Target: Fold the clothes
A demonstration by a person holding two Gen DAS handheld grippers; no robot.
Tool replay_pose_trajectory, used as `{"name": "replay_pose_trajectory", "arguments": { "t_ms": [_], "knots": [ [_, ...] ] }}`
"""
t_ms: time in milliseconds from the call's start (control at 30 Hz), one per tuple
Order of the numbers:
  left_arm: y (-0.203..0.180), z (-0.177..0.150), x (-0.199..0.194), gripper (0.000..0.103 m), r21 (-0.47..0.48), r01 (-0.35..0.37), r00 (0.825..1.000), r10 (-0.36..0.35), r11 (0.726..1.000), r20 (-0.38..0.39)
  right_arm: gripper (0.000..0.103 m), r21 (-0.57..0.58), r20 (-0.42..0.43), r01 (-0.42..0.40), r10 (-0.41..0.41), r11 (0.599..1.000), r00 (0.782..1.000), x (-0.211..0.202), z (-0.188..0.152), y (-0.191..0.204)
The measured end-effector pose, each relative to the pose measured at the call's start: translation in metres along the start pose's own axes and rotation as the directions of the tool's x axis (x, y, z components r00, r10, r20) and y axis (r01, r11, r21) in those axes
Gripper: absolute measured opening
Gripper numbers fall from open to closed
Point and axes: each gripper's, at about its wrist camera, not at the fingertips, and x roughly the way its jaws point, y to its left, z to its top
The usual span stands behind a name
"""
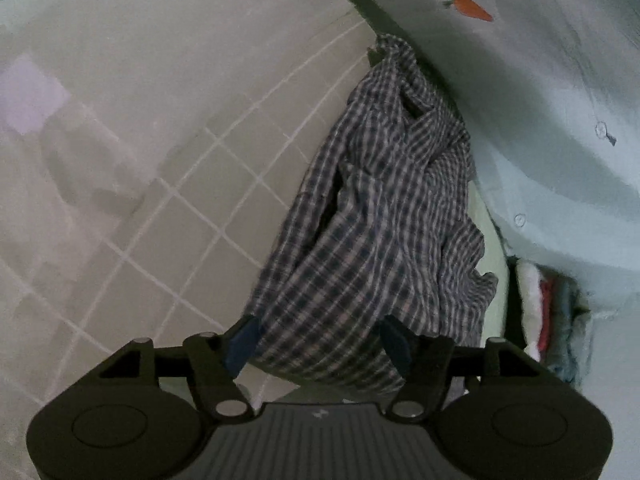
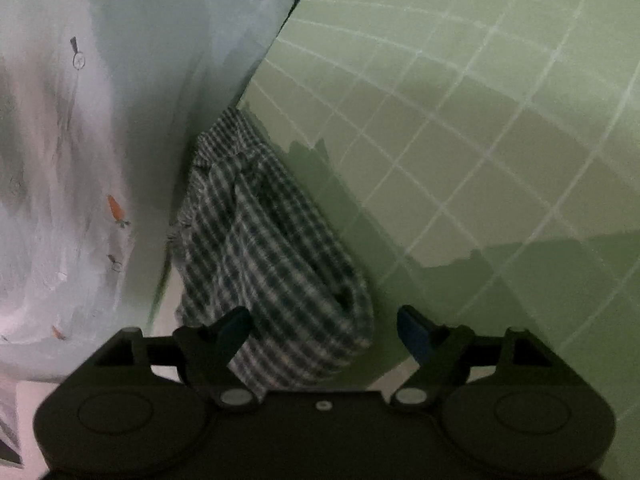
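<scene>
— Checked shirt [image 1: 372, 216], where does it lie?

— Crumpled in a long heap on the gridded mat [image 1: 168, 216], running from the left tongs [image 1: 320, 344] up toward one o'clock, its far end against the pale carrot-print cloth [image 1: 520, 60].

— And those tongs?

— Spread wide, pads clear of the fabric, though the near edge of the shirt sits between them. Nothing gripped.

— The right tongs [image 2: 326, 334]?

— Also wide apart — the shirt [image 2: 264, 240] bunches toward eleven o'clock, its lower fold lying between the two blue pads without being pinched. The carrot-print cloth [image 2: 80, 160] fills the nine o'clock side, the mat [image 2: 480, 160] the three o'clock side.

— Anything else?

— A stack of folded items [image 1: 548, 312] at four o'clock in the left view.
</scene>
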Motion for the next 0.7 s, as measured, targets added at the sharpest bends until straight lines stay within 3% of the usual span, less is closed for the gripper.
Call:
{"name": "replay_pose_trajectory", "arguments": {
  "t_ms": [100,167,200,233,267,300,367,433,533,700],
  "knots": [
    [0.007,0.001,0.009,0.073,-0.087,0.036,0.999,-0.035,0.996,0.006,0.08,0.061,-0.017,-0.047,0.048,0.997,0.999,0.005,0.001,-0.005],
    [0.011,0.003,0.015,0.07,-0.141,0.054,0.999,-0.054,0.989,0.008,0.061,0.097,-0.025,-0.077,0.08,0.992,0.996,0.008,0.0,-0.009],
    [0.012,0.003,0.019,0.067,-0.162,0.06,0.998,-0.06,0.985,0.006,0.04,0.104,-0.028,-0.085,0.089,0.991,0.996,0.009,0.0,-0.011],
    [0.013,0.004,0.023,0.049,-0.184,0.066,0.998,-0.066,0.981,0.005,0.025,0.106,-0.032,-0.086,0.09,0.991,0.995,0.009,-0.001,-0.012],
    [0.013,0.004,0.026,0.03,-0.204,0.071,0.997,-0.072,0.976,0.002,0.018,0.108,-0.036,-0.087,0.091,0.99,0.995,0.01,-0.002,-0.014],
    [0.012,0.004,0.03,0.023,-0.205,0.067,0.997,-0.071,0.977,-0.015,0.011,0.11,-0.04,-0.087,0.092,0.99,0.995,0.01,-0.003,-0.015],
    [0.01,0.002,0.031,0.009,-0.213,0.08,0.996,-0.088,0.974,-0.028,0.007,0.096,-0.04,-0.079,0.083,0.992,0.996,0.005,-0.006,-0.015],
    [0.009,-0.003,0.023,0.006,-0.223,0.083,0.995,-0.095,0.971,-0.041,0.006,0.071,-0.056,-0.074,0.078,0.995,0.995,-0.004,-0.01,-0.013],
    [0.012,-0.014,-0.004,0.005,-0.274,0.077,0.99,-0.106,0.959,-0.094,0.005,0.04,-0.123,-0.061,0.066,0.997,0.99,-0.036,-0.02,-0.01],
    [0.013,-0.045,-0.075,0.005,-0.364,0.097,0.964,-0.178,0.927,-0.198,0.005,0.026,-0.268,-0.075,0.079,0.997,0.96,-0.104,-0.044,-0.009]
  ]
}}
